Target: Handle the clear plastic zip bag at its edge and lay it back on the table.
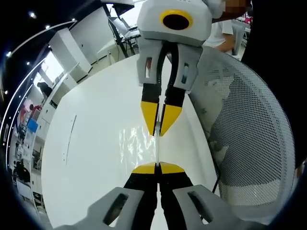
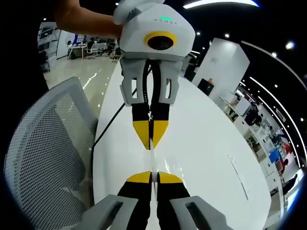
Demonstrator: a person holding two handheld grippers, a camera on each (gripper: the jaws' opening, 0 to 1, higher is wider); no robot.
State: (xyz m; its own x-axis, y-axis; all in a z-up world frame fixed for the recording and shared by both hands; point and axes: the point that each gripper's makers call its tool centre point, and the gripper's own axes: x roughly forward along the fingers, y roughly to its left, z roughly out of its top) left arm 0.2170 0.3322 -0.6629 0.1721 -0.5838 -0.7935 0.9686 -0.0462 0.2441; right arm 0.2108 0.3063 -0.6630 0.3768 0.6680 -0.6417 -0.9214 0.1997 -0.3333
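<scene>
1. So, the bag (image 1: 139, 143) is pinched along one edge between my two claws, which face each other tip to tip; the clear film hangs on edge between them, with its crinkled sheet spreading off to one side of my left claw's jaws, over the table (image 1: 86, 158).
2. My left claw (image 1: 158, 167) is clenched on the bag's edge: its yellow tips meet with a thin strip of plastic running up from between them. In the same view the right claw comes down from above, its tips also closed on that strip.
3. From the right gripper view, my right claw (image 2: 151, 177) is likewise grasping the edge, jaws together, and the bag (image 2: 151, 160) shows as a thin pale line running ahead to the left claw's tips opposite.
4. I judge the step in hand as the carry: the edge is gripped at two points and I cannot tell how much of the sheet already rests on the tabletop.
5. The next move, as I see it, calls for lowering both claws together so the film settles flat, then releasing each in turn without dragging it.
6. Both claws are held level and in line, pointing straight at each other along the table's length.
7. A mesh chair (image 1: 249, 134) sits beside the claws at the table's near edge, with a dark cable (image 2: 112, 122) trailing over that edge.
</scene>
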